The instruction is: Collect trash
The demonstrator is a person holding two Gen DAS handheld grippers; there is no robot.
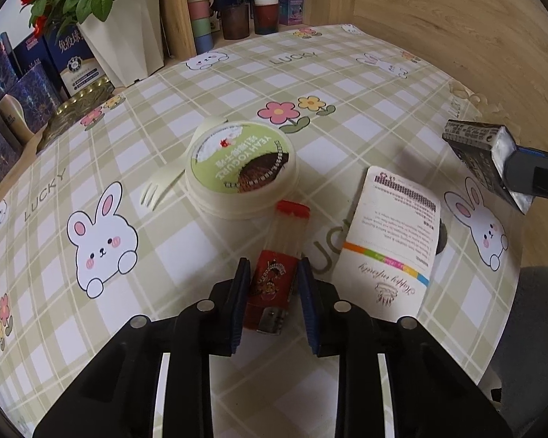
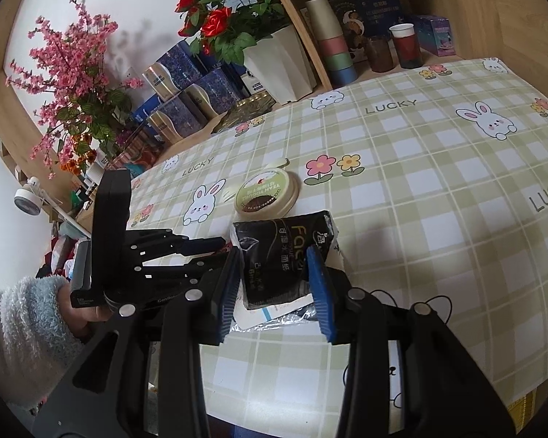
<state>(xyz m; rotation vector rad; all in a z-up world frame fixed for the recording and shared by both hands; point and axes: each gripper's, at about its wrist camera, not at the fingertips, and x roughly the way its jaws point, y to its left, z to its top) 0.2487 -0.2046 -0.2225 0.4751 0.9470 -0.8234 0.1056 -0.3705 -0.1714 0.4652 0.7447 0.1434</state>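
A slim item with a red printed body, a clear part and a red cap lies on the checked tablecloth. My left gripper stands over it, both pads against the sides of its red body. My right gripper is shut on a black tissue pack and holds it above the table. In the left wrist view that pack hangs at the right edge. A round yogurt tub with a green lid sits mid-table, a pale plastic fork beside it. A white printed card lies to the right.
Along the back stand a white pot of red roses, pink blossom sprays, blue boxes, stacked cups and two dark cups. A wooden wall closes the right side. A fluffy sleeve holds the left gripper.
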